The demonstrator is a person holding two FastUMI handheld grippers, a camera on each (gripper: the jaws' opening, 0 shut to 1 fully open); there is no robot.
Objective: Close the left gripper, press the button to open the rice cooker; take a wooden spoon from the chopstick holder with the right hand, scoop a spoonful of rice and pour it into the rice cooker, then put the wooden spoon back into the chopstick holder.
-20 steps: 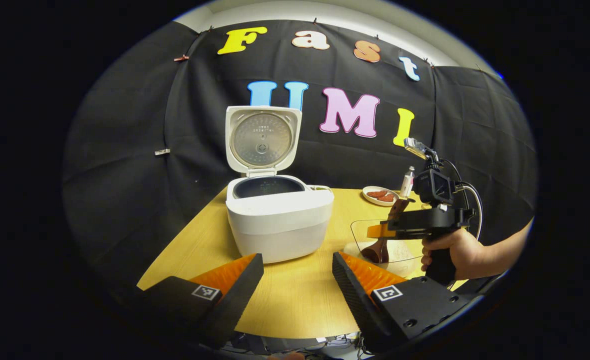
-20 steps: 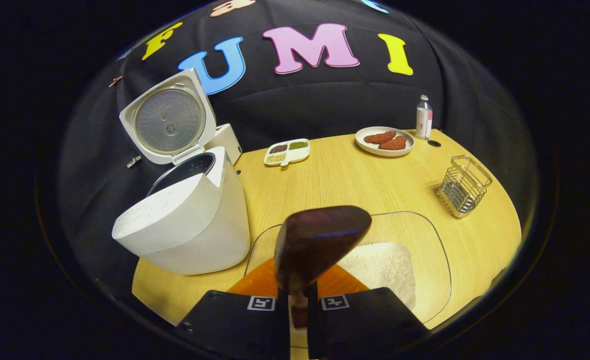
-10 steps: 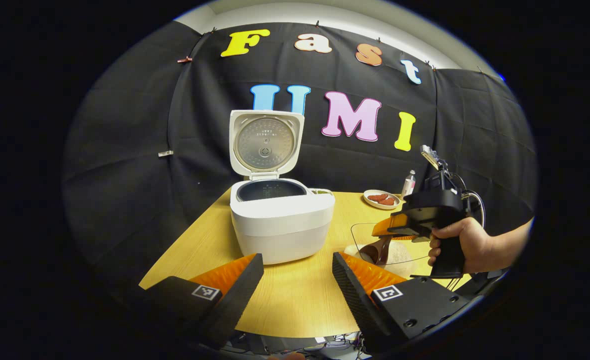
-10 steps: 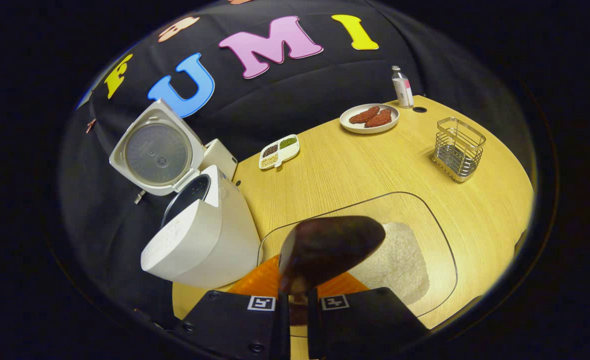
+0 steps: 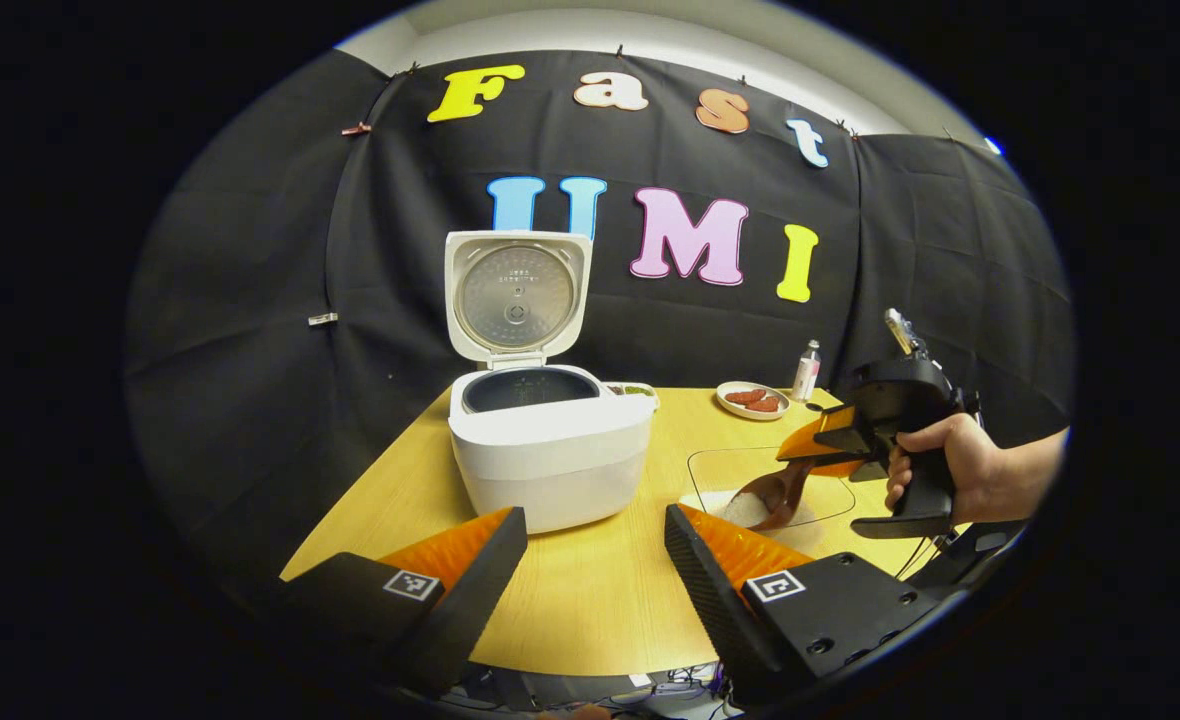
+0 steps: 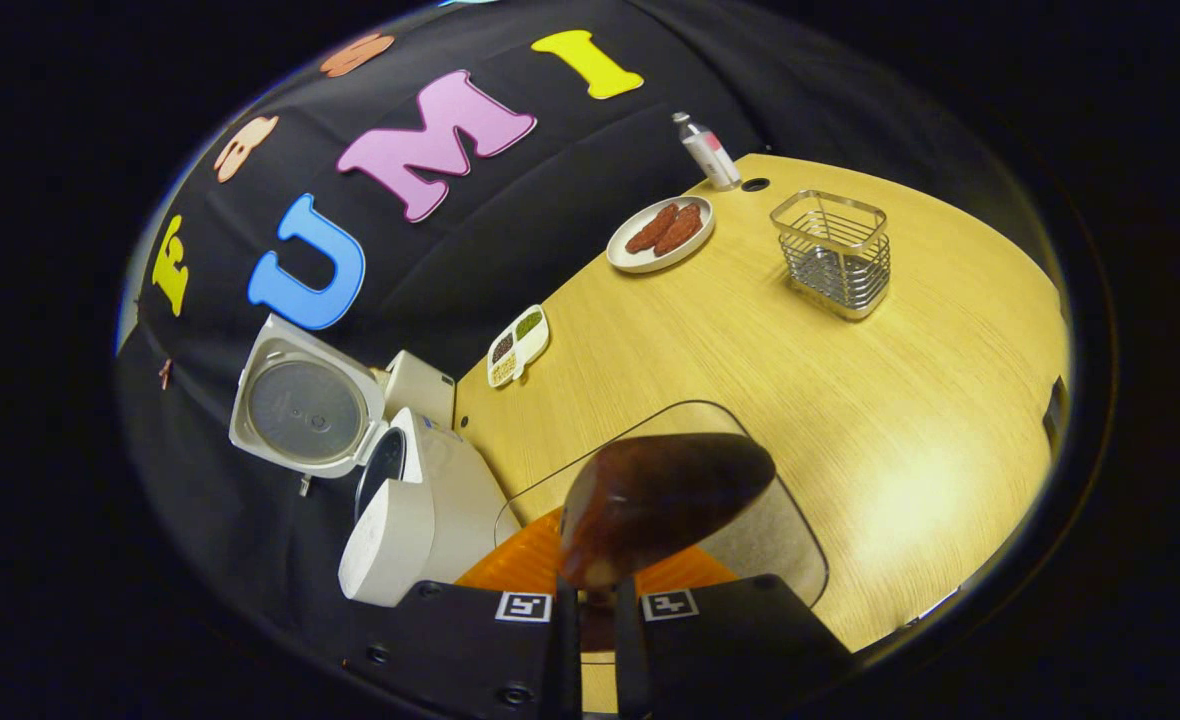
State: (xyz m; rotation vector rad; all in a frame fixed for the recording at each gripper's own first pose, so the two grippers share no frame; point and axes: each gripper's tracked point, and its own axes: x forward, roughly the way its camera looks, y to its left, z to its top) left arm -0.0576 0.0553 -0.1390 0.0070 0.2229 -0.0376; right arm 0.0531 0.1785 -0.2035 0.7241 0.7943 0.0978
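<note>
Below the right gripper (image 5: 818, 452), clenched on the wooden spoon (image 6: 662, 498), lies the rice (image 5: 745, 507); digging shallowly and lifting level should prevent spills. Left gripper (image 5: 595, 560) waits released.

On my wooden table (image 6: 880, 400), a plate (image 6: 662, 232) of reddish-brown pieces sits beside a small bottle (image 6: 705, 152). A divided dish (image 6: 517, 345) near the wall holds what look like grains.

Table (image 6: 850, 400): rice cooker (image 5: 548, 455), tray (image 5: 750, 480), plate (image 6: 660, 235), holder (image 6: 835, 252).
</note>
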